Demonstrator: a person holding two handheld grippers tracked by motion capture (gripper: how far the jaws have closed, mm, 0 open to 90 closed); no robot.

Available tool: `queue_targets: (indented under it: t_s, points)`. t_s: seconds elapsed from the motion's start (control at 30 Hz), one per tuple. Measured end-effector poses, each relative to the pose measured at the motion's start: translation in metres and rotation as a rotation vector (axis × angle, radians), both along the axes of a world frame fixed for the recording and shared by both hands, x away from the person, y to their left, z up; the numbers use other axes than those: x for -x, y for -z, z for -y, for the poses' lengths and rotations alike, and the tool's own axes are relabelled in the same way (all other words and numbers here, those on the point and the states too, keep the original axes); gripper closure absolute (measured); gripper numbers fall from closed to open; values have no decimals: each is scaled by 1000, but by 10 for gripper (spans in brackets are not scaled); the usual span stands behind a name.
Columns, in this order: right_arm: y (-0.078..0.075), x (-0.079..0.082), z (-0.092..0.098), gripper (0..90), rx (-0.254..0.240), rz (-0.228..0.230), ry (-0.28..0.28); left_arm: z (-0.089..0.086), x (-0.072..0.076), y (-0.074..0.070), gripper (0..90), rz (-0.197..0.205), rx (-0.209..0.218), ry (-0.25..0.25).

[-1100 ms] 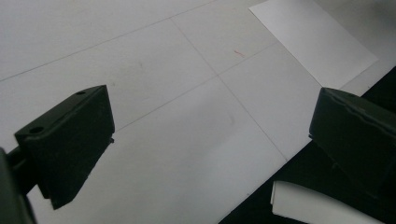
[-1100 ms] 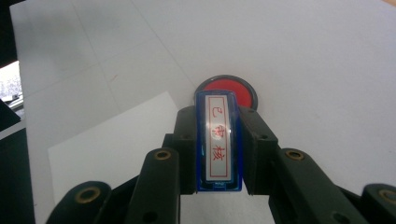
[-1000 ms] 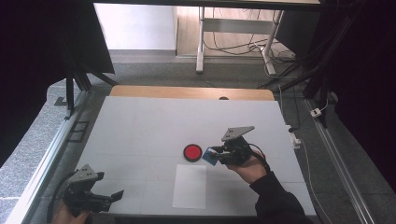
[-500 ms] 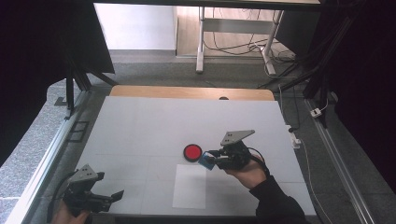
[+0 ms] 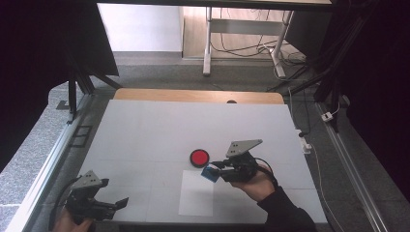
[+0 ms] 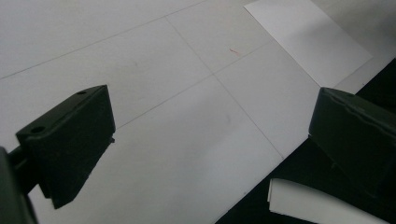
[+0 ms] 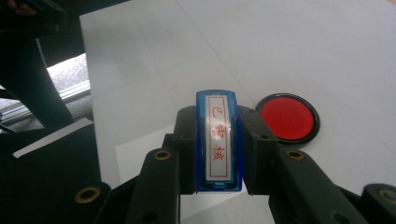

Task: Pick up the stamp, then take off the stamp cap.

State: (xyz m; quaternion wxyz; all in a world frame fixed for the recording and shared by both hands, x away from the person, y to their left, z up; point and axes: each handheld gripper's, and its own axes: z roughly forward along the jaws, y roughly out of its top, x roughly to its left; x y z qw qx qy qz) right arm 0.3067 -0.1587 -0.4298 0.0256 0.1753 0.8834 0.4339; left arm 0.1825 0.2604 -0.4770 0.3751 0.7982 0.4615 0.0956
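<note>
Table (image 5: 145, 125) space lies bare around the left gripper (image 5: 118, 203), jaws apart at the near-left corner; a white sheet (image 5: 196, 198) sits mid-front, a red ink pad (image 5: 199, 157) beyond it; the right gripper (image 5: 212, 170) clamps a blue stamp (image 5: 209, 173) over the sheet's far corner

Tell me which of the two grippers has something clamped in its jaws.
The right gripper: its jaws are shut on the blue stamp, beside the red ink pad. The left gripper stands open, holding nothing.
</note>
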Motion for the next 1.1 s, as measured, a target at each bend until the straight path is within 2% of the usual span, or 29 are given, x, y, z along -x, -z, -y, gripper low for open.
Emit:
queue_targets:
  t_s: [0.33,0.53,0.7,0.8,0.93,1.1]
  points:
    - [-2,2,-1,708,7,14,-7,-1,0,0,0,3,15,8]
    - [-3,3,-3,707,6,21,1,2,0,-2,0,-4,19,54]
    - [-4,3,-3,707,3,27,0,5,0,-5,0,16,25,71]
    - [-5,4,-3,707,0,33,-7,8,-2,-5,0,34,41,111]
    - [-6,5,-3,707,11,35,-12,10,-9,-2,0,32,64,152]
    - [-6,4,-3,707,8,34,-10,13,-14,-5,1,75,93,174]
